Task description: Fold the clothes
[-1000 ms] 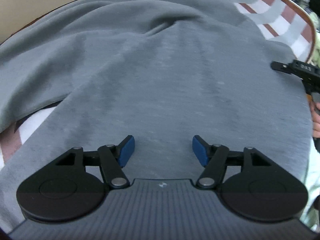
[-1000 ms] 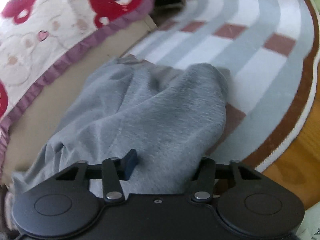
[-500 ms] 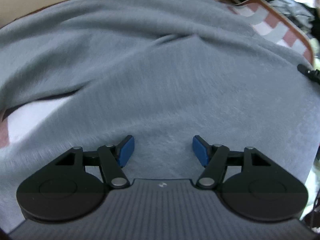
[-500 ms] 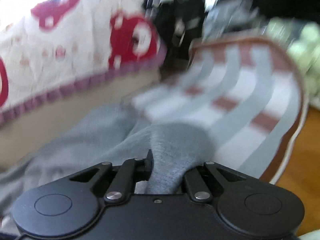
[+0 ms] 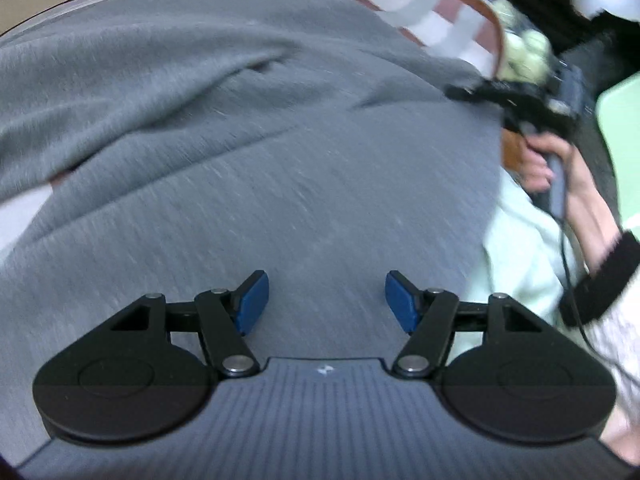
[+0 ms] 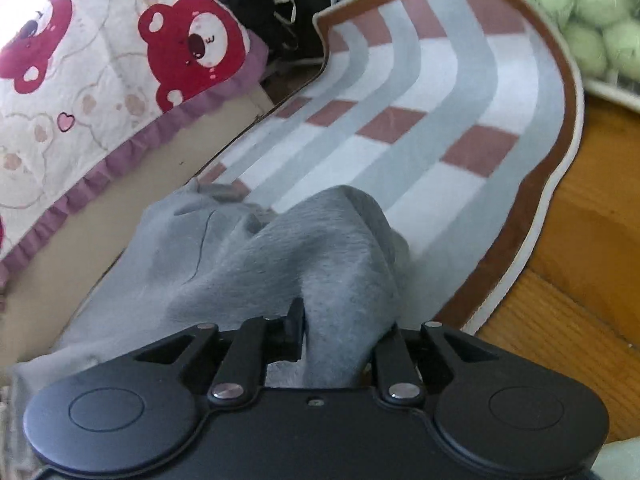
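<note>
Two grippers work one grey garment [image 5: 280, 152], which lies spread over a striped rug [image 6: 432, 128] on the floor. Above the garment's broad flat part, the left gripper [image 5: 326, 300] has its blue pads [image 5: 252, 300] wide apart with nothing between them. At the garment's edge nearest the rug's brown border, the right gripper [image 6: 344, 340] is clamped on a bunched fold of the grey cloth. Beyond the garment, a quilt with red bears [image 6: 100, 72] hangs beside the rug.
</note>
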